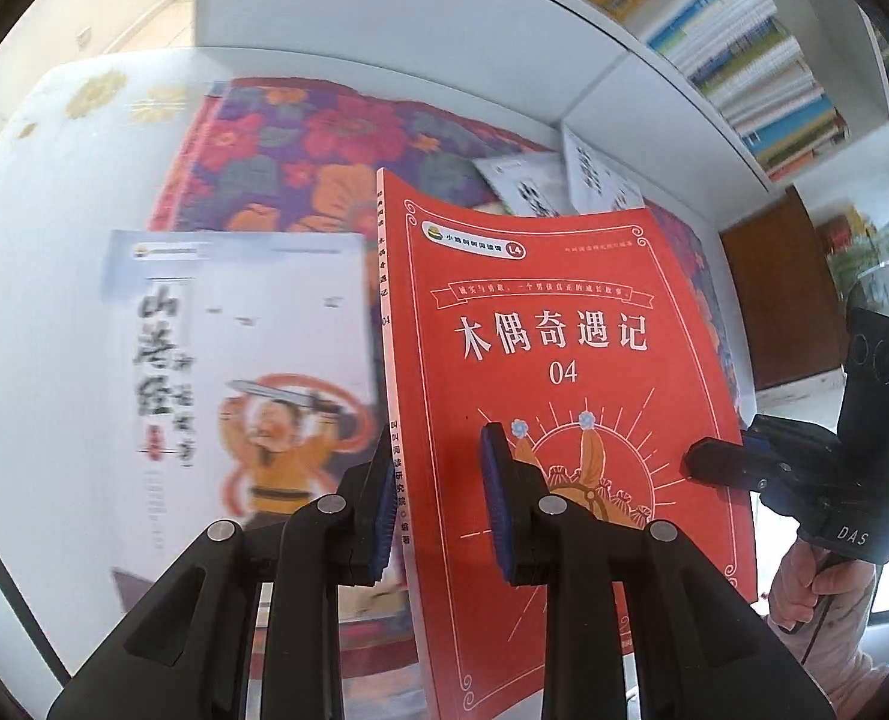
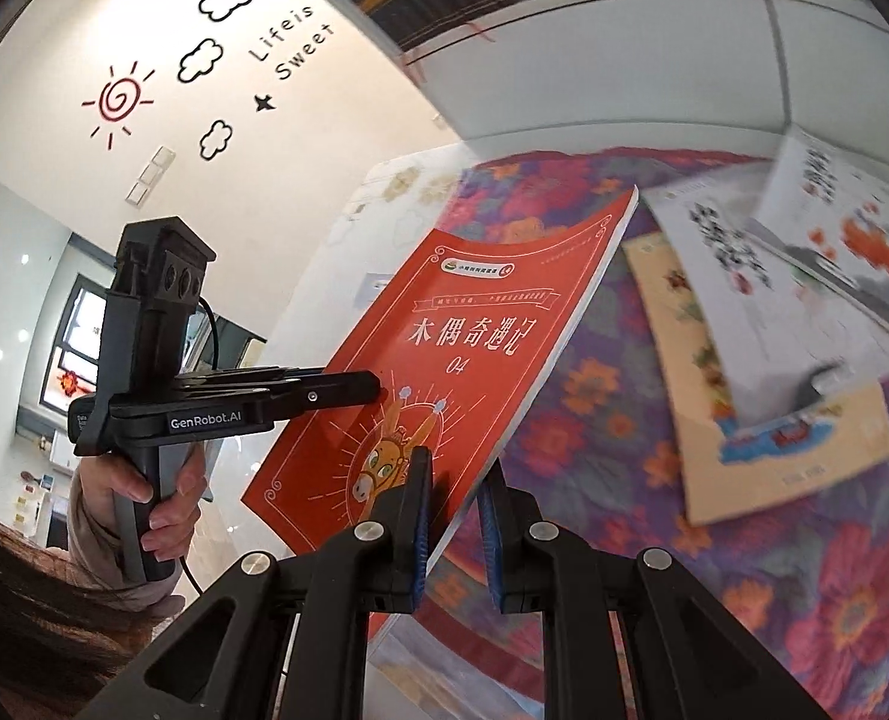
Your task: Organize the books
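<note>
A red paperback (image 1: 564, 324) with white title lettering and "04" is held up above the floral cloth, its cover slightly bowed. In the left wrist view my left gripper (image 1: 438, 444) is shut on the book's spine edge, one blue pad behind it and one on the cover. My right gripper (image 1: 693, 462) clamps the opposite long edge. In the right wrist view the red paperback (image 2: 462, 330) tilts, with my right gripper (image 2: 456, 474) shut on its page edge. My left gripper (image 2: 378, 387), held by a hand, is shut on the far edge.
A white book with a cartoon warrior (image 1: 234, 390) lies on the white table (image 1: 42, 300). More white books (image 2: 744, 300) and a beige one (image 2: 774, 462) lie on the floral cloth (image 2: 804, 600). White shelves full of books (image 1: 744, 60) rise behind.
</note>
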